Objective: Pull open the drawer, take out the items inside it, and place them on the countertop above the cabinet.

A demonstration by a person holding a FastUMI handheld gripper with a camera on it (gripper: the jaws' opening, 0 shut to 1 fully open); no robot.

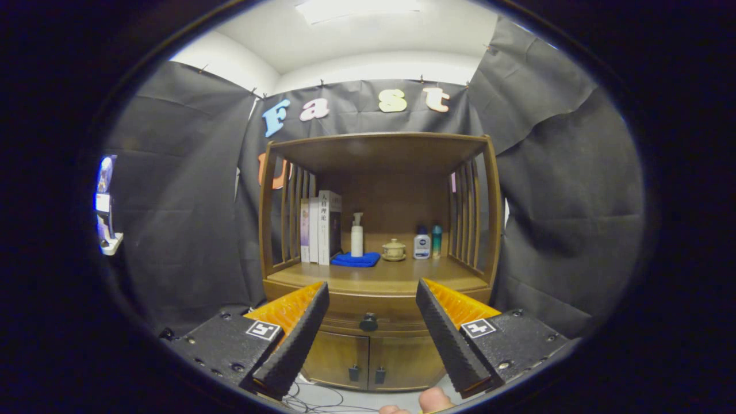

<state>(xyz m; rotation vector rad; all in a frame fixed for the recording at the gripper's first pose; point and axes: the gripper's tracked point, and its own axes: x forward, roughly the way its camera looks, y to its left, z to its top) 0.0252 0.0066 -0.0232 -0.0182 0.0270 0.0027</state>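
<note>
- The drawer (pixel 368 313) is shut; we see it as a curved band of glossy brown wood just below the countertop, straight ahead of our claw and framed between its two fingers, well apart from them.
- Its knob (pixel 368 322) is round and dark, centred on the drawer front, in the gap between our fingertips but beyond them.
- Our claw (pixel 372 299) is spread wide and holds nothing; the inner faces of the fingers (pixel 299 339) are ribbed, and each base plate carries a small square black-and-white marker.
- Beyond the left finger, on the countertop (pixel 397 276), we see three upright books (pixel 320 227); the spine of the largest bears printed characters, too small for us to read surely.
- Right of the books a folded blue cloth (pixel 356 260) lies flat, soft in look, with a slim white pump bottle (pixel 357 234) standing at it.
- Ahead of the gap sits a small lidded ceramic pot (pixel 394 249), rounded and pale.
- Beyond the right finger stand a squat white bottle (pixel 422 244) with a dark blue label we cannot read, and just beside it a slender teal bottle (pixel 437 240).
- The cabinet (pixel 494 207) has slatted wooden sides and a flat top; below the drawer are two doors (pixel 368 361) with small dark handles.
- Below the fingers a fingertip (pixel 434 399) shows.
</note>
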